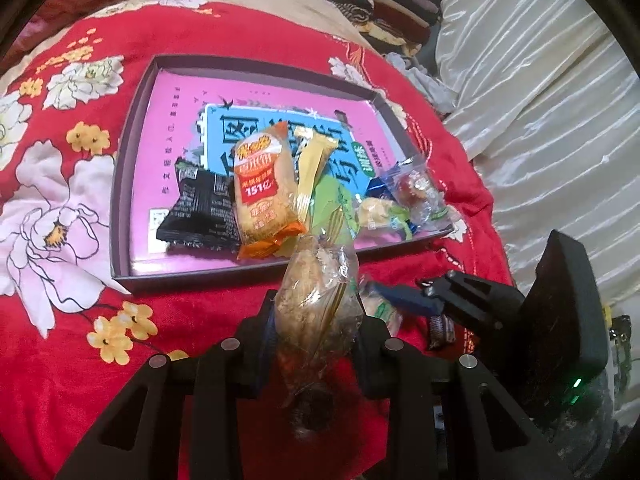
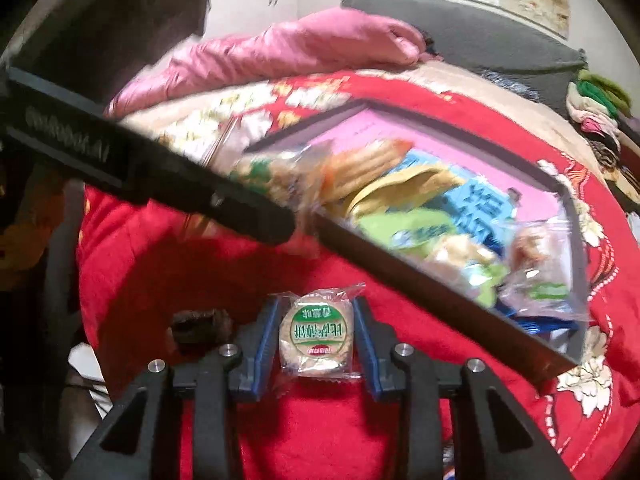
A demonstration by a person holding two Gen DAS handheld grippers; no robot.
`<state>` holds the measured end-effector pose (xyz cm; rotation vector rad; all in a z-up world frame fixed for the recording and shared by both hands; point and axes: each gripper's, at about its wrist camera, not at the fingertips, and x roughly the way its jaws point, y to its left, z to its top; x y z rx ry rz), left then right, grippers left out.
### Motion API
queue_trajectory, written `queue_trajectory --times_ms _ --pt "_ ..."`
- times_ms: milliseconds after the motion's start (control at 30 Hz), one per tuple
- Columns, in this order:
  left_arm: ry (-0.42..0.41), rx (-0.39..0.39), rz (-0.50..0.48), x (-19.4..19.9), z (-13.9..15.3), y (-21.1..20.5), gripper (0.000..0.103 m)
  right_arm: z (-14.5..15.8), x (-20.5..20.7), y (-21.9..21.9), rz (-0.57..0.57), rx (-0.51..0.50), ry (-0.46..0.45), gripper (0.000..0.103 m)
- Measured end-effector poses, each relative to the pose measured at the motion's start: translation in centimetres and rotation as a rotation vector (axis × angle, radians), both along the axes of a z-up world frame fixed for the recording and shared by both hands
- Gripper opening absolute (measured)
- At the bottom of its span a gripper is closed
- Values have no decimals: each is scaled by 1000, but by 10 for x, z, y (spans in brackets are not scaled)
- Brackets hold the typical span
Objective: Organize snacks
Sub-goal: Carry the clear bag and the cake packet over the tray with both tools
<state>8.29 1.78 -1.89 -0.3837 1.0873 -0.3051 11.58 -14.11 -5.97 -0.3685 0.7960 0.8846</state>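
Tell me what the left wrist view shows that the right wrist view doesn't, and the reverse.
Only the left wrist view shows the black snack packet in the box and the left gripper shut on a clear-wrapped pastry.

Only the right wrist view shows the pink quilt and the right gripper around a round green-labelled biscuit pack.

Both show the shallow pink-lined box of snacks on the red floral blanket.

Ahead of your left gripper [image 1: 316, 320] the tray [image 1: 120, 184] lies on the bedspread [image 1: 60, 360], with the snack packets heaped toward its near right corner. The clear-wrapped pastry [image 1: 316, 296] sits between your left fingers, just short of the tray's near wall. Between your right gripper [image 2: 316, 336] fingers is the round biscuit packet [image 2: 316, 334]; the tray lies ahead and to its right.
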Motion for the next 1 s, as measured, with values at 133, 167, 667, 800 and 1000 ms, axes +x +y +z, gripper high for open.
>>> queue_trajectory --times_ms 133,167,667,800,1000 --pt "-29 3 5 -2 11 2 33 20 3 -15 -44 93 -32 37" --pt "-37 3 9 -2 14 3 33 25 4 -19 -56 117 -38 37" --pt "-107 26 155 3 33 45 33 55 29 -39 -192 227 -121 37" --pt "-114 43 203 8 32 57 33 57 36 -41 -216 241 -127 37" --pt "-111 51 263 14 25 72 33 57 42 -39 -233 246 -132 37"
